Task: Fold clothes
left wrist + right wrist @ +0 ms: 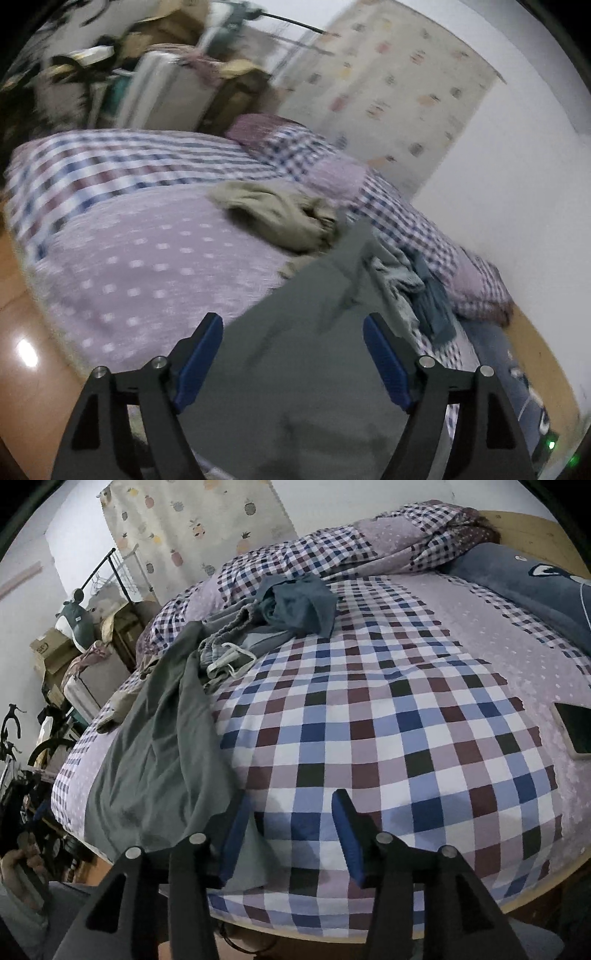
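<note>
a home bedroom. a bed (406, 709) fills most of both views, made up with a checked and dotted lilac cover, with a rumpled quilt (332, 550) along its far edge and a dark blue pillow (524, 579) at the far right corner. loose clothes (288, 609) lie on it (unfolded). a pineapple-print curtain (192, 520) hangs on the white wall. past the left edge stand cardboard boxes (48, 653), a soft toy (79, 622) and a metal rack (118, 572). the floor (33, 332) is glossy wood.
</note>
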The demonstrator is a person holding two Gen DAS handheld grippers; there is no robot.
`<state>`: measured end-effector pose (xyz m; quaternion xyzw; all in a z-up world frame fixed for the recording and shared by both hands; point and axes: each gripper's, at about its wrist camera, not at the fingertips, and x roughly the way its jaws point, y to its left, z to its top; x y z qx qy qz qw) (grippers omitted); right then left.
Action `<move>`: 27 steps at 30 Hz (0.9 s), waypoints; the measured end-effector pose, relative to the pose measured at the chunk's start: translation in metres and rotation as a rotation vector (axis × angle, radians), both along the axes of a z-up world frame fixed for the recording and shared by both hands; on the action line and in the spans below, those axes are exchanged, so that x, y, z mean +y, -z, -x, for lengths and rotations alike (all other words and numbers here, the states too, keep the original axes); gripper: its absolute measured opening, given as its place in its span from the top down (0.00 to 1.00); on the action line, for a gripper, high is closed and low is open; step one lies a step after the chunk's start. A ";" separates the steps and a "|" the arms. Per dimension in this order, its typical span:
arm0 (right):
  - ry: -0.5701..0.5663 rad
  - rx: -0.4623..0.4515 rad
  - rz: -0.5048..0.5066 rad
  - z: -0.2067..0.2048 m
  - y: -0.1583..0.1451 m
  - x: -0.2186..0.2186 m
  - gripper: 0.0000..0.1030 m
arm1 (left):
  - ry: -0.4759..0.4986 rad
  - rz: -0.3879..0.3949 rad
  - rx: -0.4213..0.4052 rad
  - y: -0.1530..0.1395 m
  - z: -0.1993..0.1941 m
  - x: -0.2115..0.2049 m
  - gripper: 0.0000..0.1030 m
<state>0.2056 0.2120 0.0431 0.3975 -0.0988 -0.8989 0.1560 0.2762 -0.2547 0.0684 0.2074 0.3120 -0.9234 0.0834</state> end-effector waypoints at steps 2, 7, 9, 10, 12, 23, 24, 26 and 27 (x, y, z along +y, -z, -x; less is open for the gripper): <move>-0.013 0.004 -0.009 0.001 0.001 -0.005 0.52 | 0.048 0.032 0.015 -0.004 0.016 0.012 0.20; -0.074 0.015 -0.045 0.004 0.004 -0.024 0.51 | 0.146 0.090 0.054 -0.012 0.063 0.037 0.19; -0.099 0.022 -0.052 0.009 0.002 -0.034 0.51 | 0.171 0.086 0.061 -0.012 0.080 0.044 0.19; -0.107 0.029 -0.055 0.014 -0.001 -0.039 0.51 | 0.183 0.084 0.064 -0.012 0.089 0.047 0.19; -0.123 0.041 -0.059 0.023 -0.008 -0.050 0.51 | 0.198 0.074 0.071 -0.012 0.109 0.051 0.19; -0.212 0.108 -0.084 0.076 -0.044 -0.110 0.51 | 0.288 0.059 0.060 -0.013 0.209 0.064 0.17; -0.220 0.114 -0.086 0.081 -0.047 -0.115 0.51 | 0.282 0.066 0.047 -0.013 0.215 0.061 0.17; -0.251 0.134 -0.110 0.103 -0.059 -0.134 0.51 | 0.252 0.049 0.022 -0.010 0.223 0.051 0.17; -0.275 0.145 -0.128 0.116 -0.065 -0.145 0.51 | 0.234 0.024 0.013 -0.008 0.224 0.044 0.17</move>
